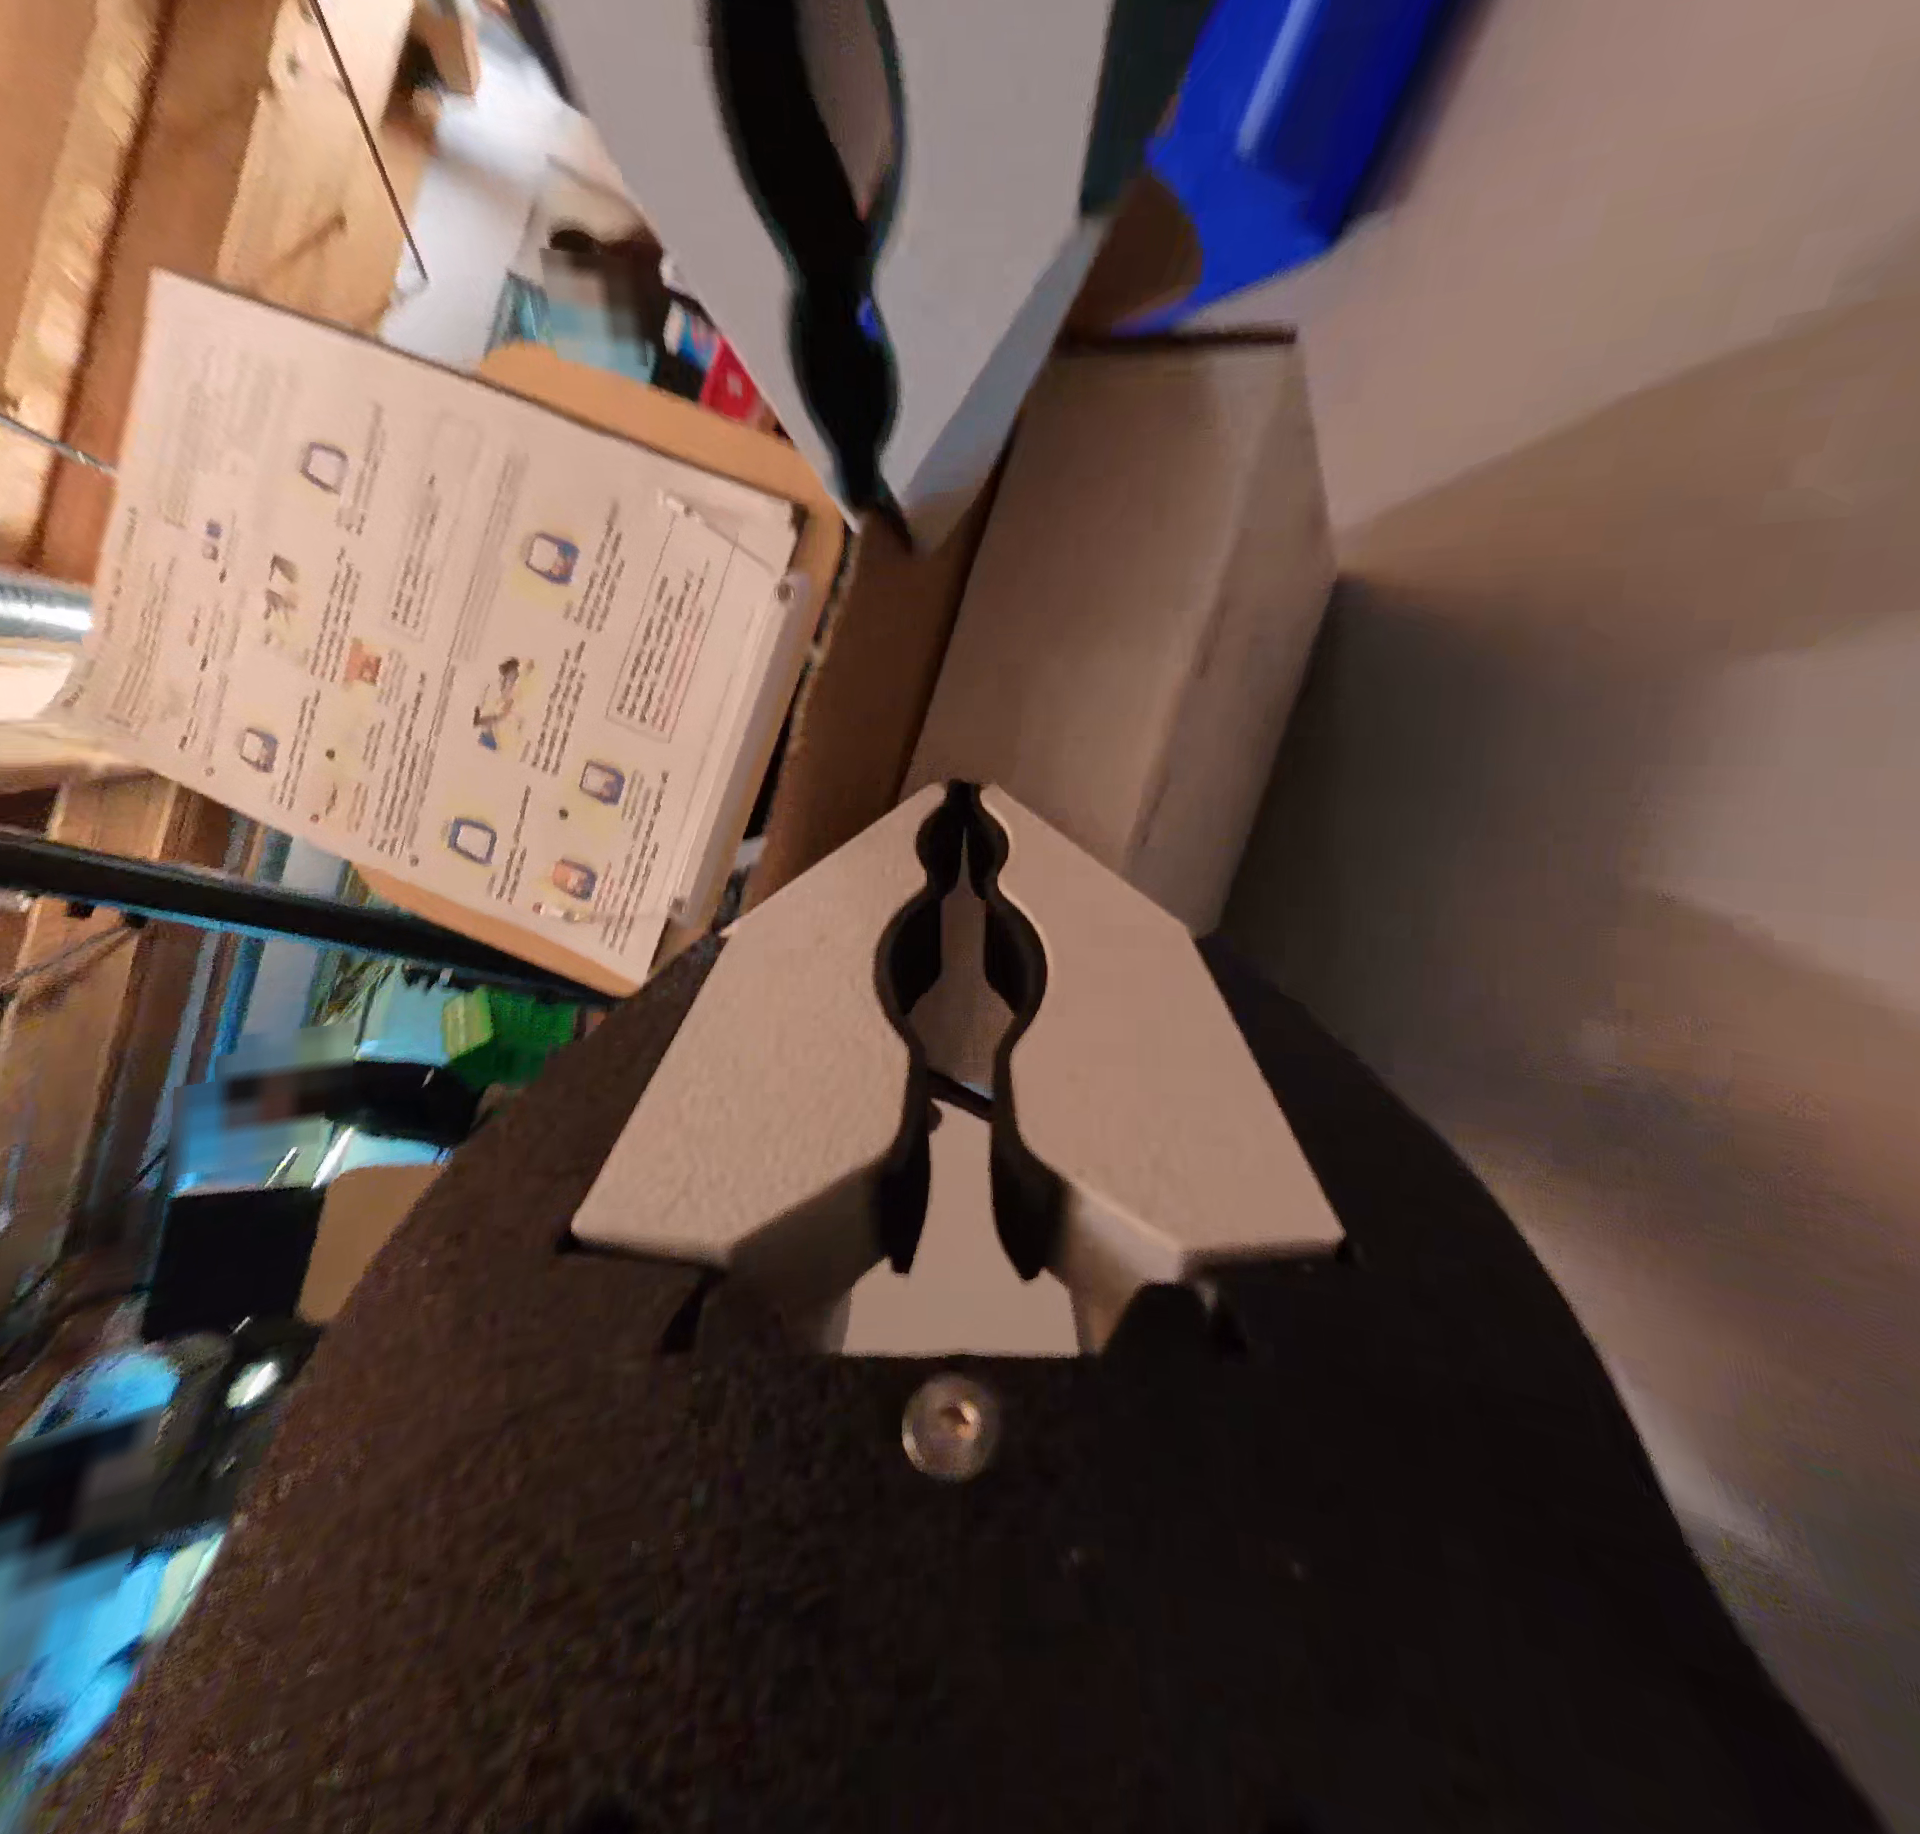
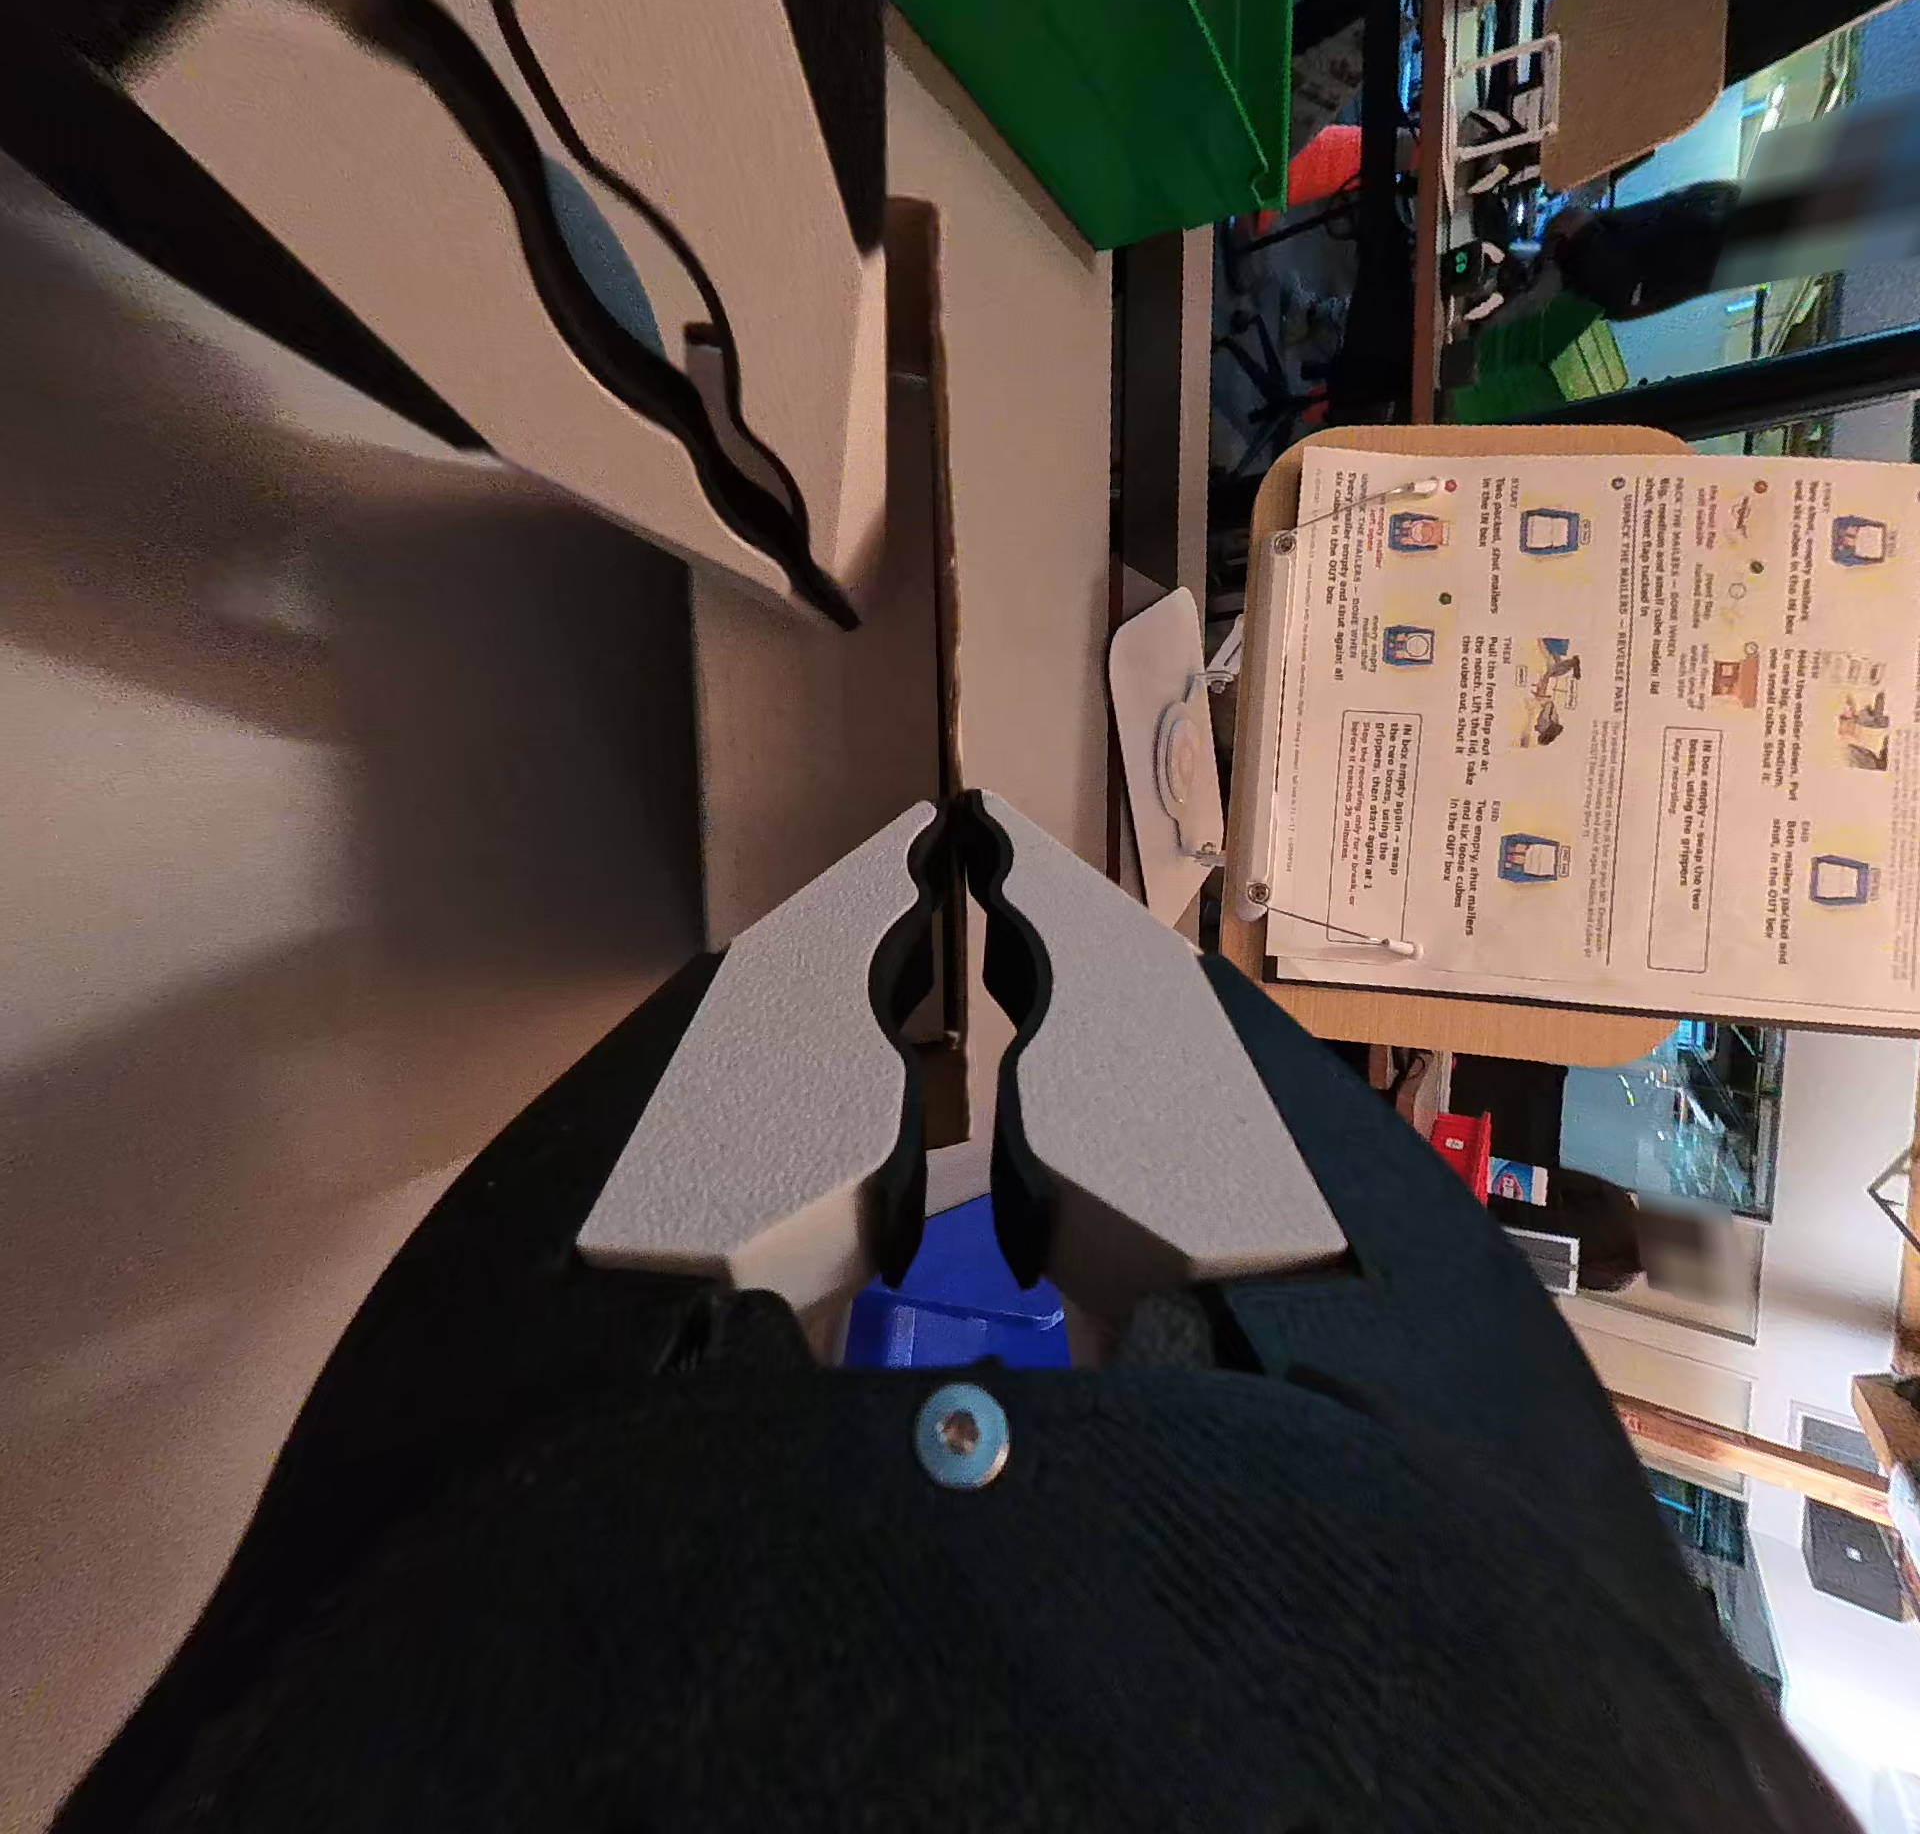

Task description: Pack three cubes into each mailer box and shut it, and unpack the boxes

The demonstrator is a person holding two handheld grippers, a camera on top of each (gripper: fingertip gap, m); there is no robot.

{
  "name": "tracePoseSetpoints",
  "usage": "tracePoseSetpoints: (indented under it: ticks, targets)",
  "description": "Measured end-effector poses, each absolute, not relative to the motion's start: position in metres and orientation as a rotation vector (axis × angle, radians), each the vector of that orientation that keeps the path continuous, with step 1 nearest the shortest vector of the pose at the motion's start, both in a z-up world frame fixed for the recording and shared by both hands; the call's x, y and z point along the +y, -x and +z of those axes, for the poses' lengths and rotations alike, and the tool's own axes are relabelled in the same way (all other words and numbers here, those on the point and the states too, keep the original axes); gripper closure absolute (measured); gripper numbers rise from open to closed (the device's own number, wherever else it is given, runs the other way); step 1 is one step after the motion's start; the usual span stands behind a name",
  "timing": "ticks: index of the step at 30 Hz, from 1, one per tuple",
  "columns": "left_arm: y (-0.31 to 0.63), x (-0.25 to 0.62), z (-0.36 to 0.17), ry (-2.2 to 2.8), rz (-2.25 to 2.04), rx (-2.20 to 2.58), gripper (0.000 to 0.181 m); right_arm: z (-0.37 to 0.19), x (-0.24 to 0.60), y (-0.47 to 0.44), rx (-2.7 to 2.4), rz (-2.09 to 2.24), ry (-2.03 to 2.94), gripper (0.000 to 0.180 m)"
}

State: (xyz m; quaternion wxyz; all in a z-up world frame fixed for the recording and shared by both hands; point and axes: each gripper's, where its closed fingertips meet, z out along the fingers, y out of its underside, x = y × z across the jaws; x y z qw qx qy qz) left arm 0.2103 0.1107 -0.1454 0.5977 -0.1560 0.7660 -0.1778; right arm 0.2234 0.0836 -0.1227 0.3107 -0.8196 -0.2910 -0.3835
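A white mailer box [image 1: 1132, 641] with a brown inside is held off the table between both grippers. My right gripper [image 2: 956, 808] is shut on the box's thin brown cardboard edge [image 2: 930, 537], which runs straight between its fingers. It also shows at the top of the left wrist view [image 1: 868, 496], with its tips on that edge. My left gripper [image 1: 961, 797] is shut with its tips against the box's white panel, which shows through the gaps between its pads. It shows at the upper left of the right wrist view [image 2: 836, 610]. No cubes are in view.
A blue bin [image 1: 1299, 70] lies beyond the box and also shows under my right gripper [image 2: 956, 1306]. A green bin [image 2: 1070, 49] stands at the far side. A clipboard with a printed sheet [image 2: 1558, 724] stands past the pale table's [image 1: 1610, 849] edge.
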Motion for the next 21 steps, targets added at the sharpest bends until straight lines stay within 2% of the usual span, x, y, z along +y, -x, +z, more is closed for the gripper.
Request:
tracePoseSetpoints:
  ticks: [5, 8, 10, 15, 16, 19, 20, 21]
  targets:
    - [-0.216, 0.115, -0.155, 0.376, -0.219, 1.781, 0.181, -0.12, 0.085, -0.223, -0.79, -0.997, 2.169, 0.18]
    - [-0.206, 0.104, -0.192, 0.41, -0.252, 1.982, 0.181, -0.106, 0.09, -0.231, -0.745, -1.008, 2.108, 0.18]
    - [-0.203, 0.104, -0.197, 0.369, -0.253, 1.964, 0.181, -0.099, 0.093, -0.232, -0.726, -0.961, 2.099, 0.18]
    - [-0.194, 0.093, -0.182, 0.588, -0.695, 2.066, 0.18, -0.095, 0.096, -0.24, -0.789, -0.94, 2.113, 0.18]
    - [-0.195, 0.1, -0.185, 0.66, -0.736, 2.106, 0.167, -0.092, 0.098, -0.243, -0.8, -0.933, 2.118, 0.18]
    - [-0.199, 0.126, -0.206, 0.814, -0.69, 2.223, 0.144, -0.085, 0.107, -0.259, -0.819, -0.911, 2.137, 0.18]
    - [-0.198, 0.128, -0.216, 0.843, -0.688, 2.286, 0.147, -0.084, 0.112, -0.266, -0.814, -0.88, 2.146, 0.18]
    - [-0.195, 0.125, -0.226, 0.858, -0.714, 2.351, 0.158, -0.082, 0.117, -0.274, -0.803, -0.856, 2.142, 0.18]
